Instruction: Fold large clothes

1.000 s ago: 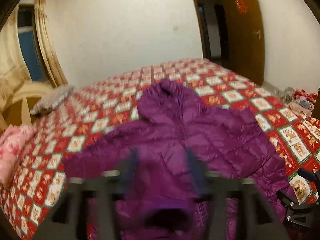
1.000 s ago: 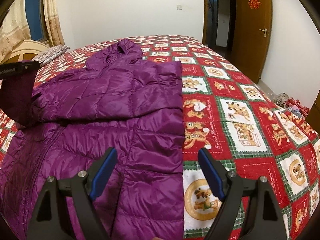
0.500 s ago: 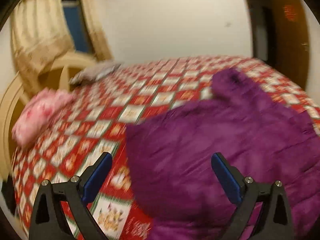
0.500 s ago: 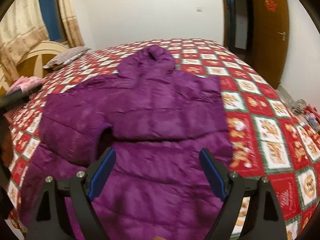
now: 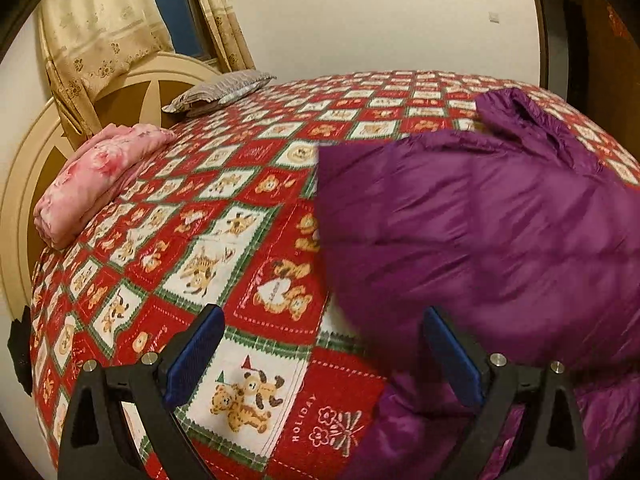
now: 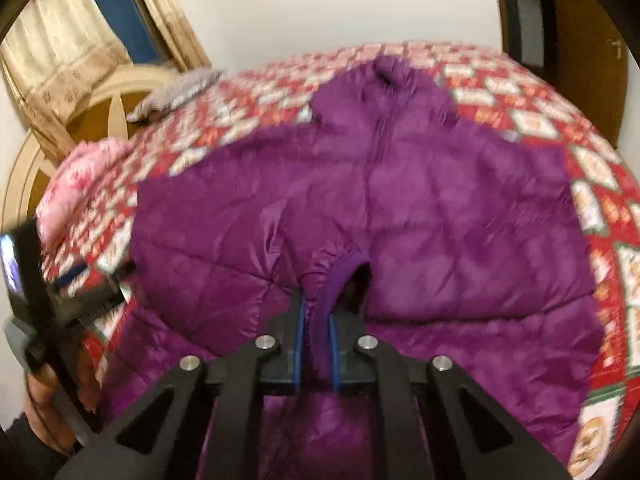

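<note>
A purple hooded puffer jacket lies front up on the bed, its hood toward the far wall. Both sleeves are folded across the chest. My right gripper is closing its jaws, and the blue pads pinch the left sleeve's cuff over the jacket's middle. The left gripper stands wide open with nothing between its fingers, low over the bedspread at the jacket's left edge. In the right wrist view the left gripper's body shows at the far left, held by a hand.
A folded pink blanket and a grey pillow lie by the cream headboard on the left. Curtains hang over a window behind it. A brown door stands at the right. Bare bedspread lies left of the jacket.
The right gripper went from wide open to pinching the sleeve cuff. The left gripper let go, swung left and dropped toward the bedspread beside the jacket.
</note>
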`<control>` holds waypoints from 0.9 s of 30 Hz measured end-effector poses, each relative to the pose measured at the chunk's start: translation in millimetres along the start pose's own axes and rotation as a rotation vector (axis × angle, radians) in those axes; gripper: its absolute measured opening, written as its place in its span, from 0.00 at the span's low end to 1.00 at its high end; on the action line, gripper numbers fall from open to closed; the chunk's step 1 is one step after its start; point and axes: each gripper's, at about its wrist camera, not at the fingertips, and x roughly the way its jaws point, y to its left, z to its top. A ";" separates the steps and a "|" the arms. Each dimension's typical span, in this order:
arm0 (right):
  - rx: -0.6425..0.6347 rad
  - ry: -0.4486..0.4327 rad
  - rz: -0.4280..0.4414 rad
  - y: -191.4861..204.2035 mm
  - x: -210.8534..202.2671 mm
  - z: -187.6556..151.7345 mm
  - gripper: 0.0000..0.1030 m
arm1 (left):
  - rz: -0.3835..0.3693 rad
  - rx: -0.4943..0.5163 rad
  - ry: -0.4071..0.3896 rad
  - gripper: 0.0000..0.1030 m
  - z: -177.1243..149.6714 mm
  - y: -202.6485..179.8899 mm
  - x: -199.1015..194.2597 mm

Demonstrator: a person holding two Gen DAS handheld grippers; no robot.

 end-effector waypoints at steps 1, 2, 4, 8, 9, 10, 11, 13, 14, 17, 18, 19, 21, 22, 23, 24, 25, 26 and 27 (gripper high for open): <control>-0.003 -0.028 -0.020 -5.0 -8.7 4.0 0.10 | -0.002 -0.003 0.011 0.96 -1.6 0.1 2.6; 0.003 -0.051 -0.037 -11.5 -15.9 7.1 0.10 | -0.002 -0.006 0.019 0.97 -3.2 0.1 4.7; 0.026 -0.081 -0.068 -26.0 -26.3 13.1 0.10 | -0.001 -0.001 0.032 0.96 -5.5 -1.0 7.7; 0.094 -0.108 -0.153 -66.5 -41.3 18.5 0.10 | 0.010 0.037 0.048 0.96 -11.6 -9.0 12.8; 0.116 -0.110 -0.178 -78.4 -43.5 17.2 0.10 | 0.012 0.044 0.051 0.96 -12.5 -10.3 13.7; 0.128 -0.109 -0.191 -83.8 -44.2 17.7 0.10 | 0.012 0.048 0.054 0.96 -13.6 -11.1 14.7; 0.140 -0.106 -0.217 -93.3 -44.7 15.0 0.10 | 0.012 0.053 0.059 0.96 -14.9 -11.8 15.9; 0.156 -0.103 -0.276 -106.0 -43.5 10.0 0.10 | 0.012 0.060 0.062 0.96 -16.6 -12.7 17.2; 0.169 -0.099 -0.291 -111.2 -43.3 8.4 0.10 | 0.011 0.063 0.063 0.96 -16.8 -12.9 17.8; 0.192 -0.065 -0.318 -128.9 -31.6 0.7 0.10 | 0.013 0.078 0.065 0.96 -17.2 -15.1 18.4; 0.190 -0.052 -0.327 -131.2 -28.0 -1.6 0.12 | 0.012 0.085 0.070 0.96 -16.8 -15.9 18.0; 0.189 -0.020 -0.334 -134.7 -18.4 -4.3 0.16 | 0.009 0.091 0.082 0.96 -15.1 -15.7 17.0; 0.205 -0.002 -0.363 -140.4 -16.0 -8.2 0.42 | -0.016 0.085 0.089 0.96 -4.9 -10.9 9.0; 0.227 -0.016 -0.363 -144.7 -22.6 -10.6 0.64 | -0.025 0.080 0.076 0.96 1.6 -8.6 3.4; 0.260 -0.045 -0.352 -148.9 -32.3 -12.3 0.67 | -0.032 0.075 0.048 0.96 12.7 -6.4 -5.1; 0.278 -0.064 -0.358 -151.6 -38.7 -13.2 0.66 | -0.038 0.073 0.019 0.96 25.1 -6.2 -12.6; 0.290 -0.095 -0.412 -152.0 -51.2 -12.2 0.67 | -0.045 0.071 0.002 0.96 36.0 -7.0 -17.2; 0.294 -0.122 -0.433 -151.4 -58.8 -11.1 0.67 | -0.058 0.066 -0.016 0.96 49.8 -9.8 -21.7; 0.302 -0.164 -0.440 -148.9 -68.4 -8.9 0.65 | -0.070 0.063 -0.035 0.96 63.5 -15.3 -24.7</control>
